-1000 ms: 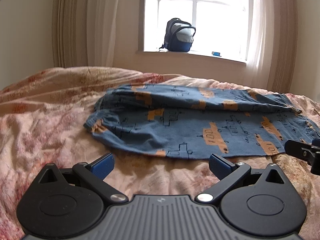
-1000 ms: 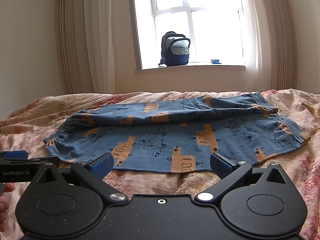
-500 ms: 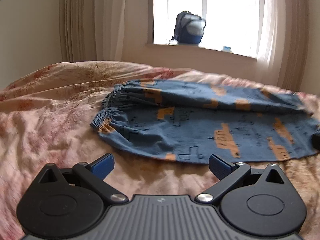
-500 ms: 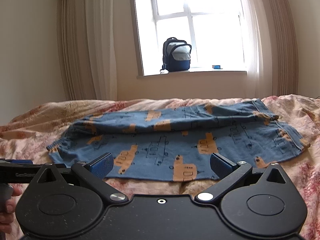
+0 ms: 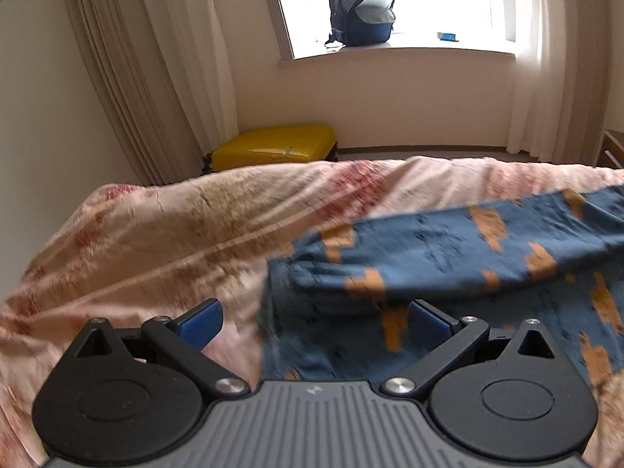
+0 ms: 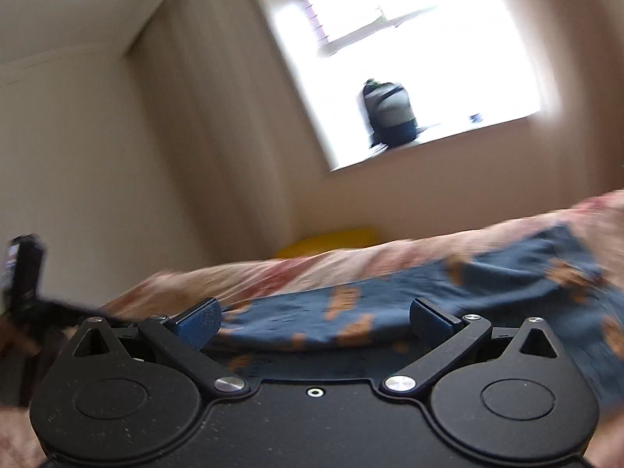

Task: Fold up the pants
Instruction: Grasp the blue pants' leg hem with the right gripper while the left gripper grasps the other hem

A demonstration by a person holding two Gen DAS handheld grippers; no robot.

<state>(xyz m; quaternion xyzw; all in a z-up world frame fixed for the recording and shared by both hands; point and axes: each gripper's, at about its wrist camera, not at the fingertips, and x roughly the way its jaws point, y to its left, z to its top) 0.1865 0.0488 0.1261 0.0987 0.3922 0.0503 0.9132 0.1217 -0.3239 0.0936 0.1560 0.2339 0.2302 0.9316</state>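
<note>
the pants (image 5: 448, 257) lie spread on the bed (image 5: 187, 226), on a pink and cream floral bedspread, reaching from about the middle of the bed toward its right side. they are dark blue cloth printed with orange blocky shapes and fine dark line drawings, too smeared by motion blur to read. in the left wrist view one long fold of the cloth lies across the rest like a flattened tube, its gathered end pointing toward the left side of the bed, and a darker layer sits beneath it nearer the camera. the left gripper (image 5: 314, 321) hangs just over that near left end of the pants, its blue pads spread wide with nothing between them; one pad is above bare bedspread, the other above blue cloth, and whether they touch the fabric cannot be told. the right gripper (image 6: 314, 318) is tilted, so the room slants in its view, and its pads are likewise parted and empty, low above the near edge of the pants (image 6: 390, 308), which are heavily blurred there. beyond the far edge of the bed a yellow suitcase (image 5: 277, 152) lies on the floor under the window, and a dark backpack (image 5: 360, 11) stands on the sill.
</note>
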